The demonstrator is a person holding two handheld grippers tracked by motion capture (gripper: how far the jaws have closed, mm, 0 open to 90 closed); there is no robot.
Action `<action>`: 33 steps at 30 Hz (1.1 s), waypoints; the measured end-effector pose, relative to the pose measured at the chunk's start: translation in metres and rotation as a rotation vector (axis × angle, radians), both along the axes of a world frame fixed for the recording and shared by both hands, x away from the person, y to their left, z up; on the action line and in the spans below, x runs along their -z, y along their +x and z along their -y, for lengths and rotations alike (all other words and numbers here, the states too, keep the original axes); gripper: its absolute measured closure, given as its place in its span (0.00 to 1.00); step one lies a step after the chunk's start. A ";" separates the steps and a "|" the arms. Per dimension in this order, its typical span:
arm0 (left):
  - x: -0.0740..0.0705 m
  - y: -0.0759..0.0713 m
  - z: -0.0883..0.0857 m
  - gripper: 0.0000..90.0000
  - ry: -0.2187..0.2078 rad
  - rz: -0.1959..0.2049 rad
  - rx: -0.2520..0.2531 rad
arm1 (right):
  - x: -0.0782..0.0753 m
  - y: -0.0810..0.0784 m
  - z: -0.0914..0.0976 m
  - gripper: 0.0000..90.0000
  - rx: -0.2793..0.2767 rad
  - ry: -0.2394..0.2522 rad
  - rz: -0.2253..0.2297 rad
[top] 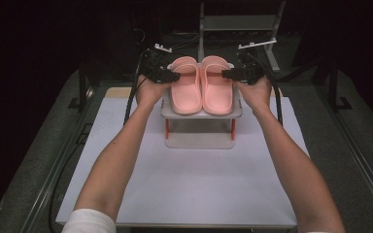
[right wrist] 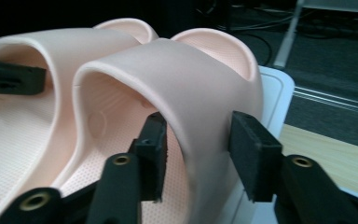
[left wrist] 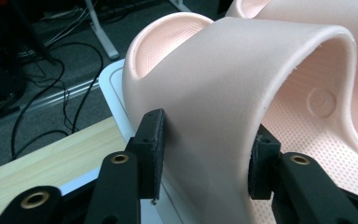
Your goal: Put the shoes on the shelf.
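The two pink slippers [top: 201, 85] are made of a soft-looking foam or rubber with a matt finish; the straps are smooth, while the insoles [left wrist: 307, 135] are covered with fine raised dots. The jaw pads [right wrist: 249, 149] are seen as black, rough and foam-like, and brass-coloured eyelets are set in the matt black plastic arms. The shelf [top: 201, 113] looks like smooth grey plastic. Pale wood [left wrist: 51, 158] is shown at the table edge.
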State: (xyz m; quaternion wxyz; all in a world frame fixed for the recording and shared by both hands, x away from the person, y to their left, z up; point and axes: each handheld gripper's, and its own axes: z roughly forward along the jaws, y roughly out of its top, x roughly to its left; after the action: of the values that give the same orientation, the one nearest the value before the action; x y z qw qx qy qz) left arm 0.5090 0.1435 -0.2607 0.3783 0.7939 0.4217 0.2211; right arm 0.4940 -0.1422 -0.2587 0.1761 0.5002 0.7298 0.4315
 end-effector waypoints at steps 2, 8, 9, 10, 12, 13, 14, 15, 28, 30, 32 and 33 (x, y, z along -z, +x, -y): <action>0.000 -0.001 0.000 0.58 -0.003 0.006 -0.005 | 0.000 0.000 0.002 0.61 -0.014 -0.007 -0.010; 0.000 -0.009 -0.007 0.50 -0.008 0.022 -0.019 | 0.001 -0.009 0.008 0.59 -0.056 0.026 0.013; 0.001 -0.010 -0.009 0.49 -0.012 0.021 -0.020 | 0.000 -0.011 0.010 0.59 -0.065 0.034 0.015; 0.001 -0.011 -0.011 0.48 -0.018 0.017 -0.018 | 0.000 -0.013 0.011 0.58 -0.077 0.045 0.017; 0.001 -0.013 -0.014 0.46 -0.034 0.027 -0.016 | -0.001 -0.015 0.013 0.57 -0.096 0.052 0.014; 0.001 -0.015 -0.014 0.44 -0.038 0.030 -0.017 | -0.003 -0.017 0.014 0.57 -0.105 0.056 0.014; 0.001 -0.016 -0.015 0.43 -0.038 0.036 -0.016 | -0.004 -0.019 0.014 0.57 -0.112 0.058 0.018; 0.001 -0.016 -0.016 0.41 -0.039 0.035 -0.018 | -0.006 -0.021 0.015 0.57 -0.122 0.059 0.026; -0.004 -0.038 -0.035 0.31 -0.079 0.071 -0.025 | -0.005 -0.040 0.032 0.51 -0.234 0.175 0.017; -0.004 -0.043 -0.037 0.30 -0.086 0.078 -0.027 | -0.005 -0.044 0.033 0.51 -0.259 0.198 0.018; -0.004 -0.047 -0.039 0.28 -0.090 0.082 -0.032 | -0.004 -0.048 0.032 0.50 -0.274 0.203 0.016; -0.004 -0.050 -0.040 0.28 -0.092 0.084 -0.033 | -0.004 -0.050 0.032 0.50 -0.281 0.202 0.012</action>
State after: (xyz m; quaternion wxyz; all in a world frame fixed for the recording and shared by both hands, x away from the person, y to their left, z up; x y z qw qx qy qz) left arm 0.4592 0.1839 -0.2571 0.4279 0.7585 0.4283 0.2410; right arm 0.4438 -0.1738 -0.2547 0.0670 0.4058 0.7445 0.5259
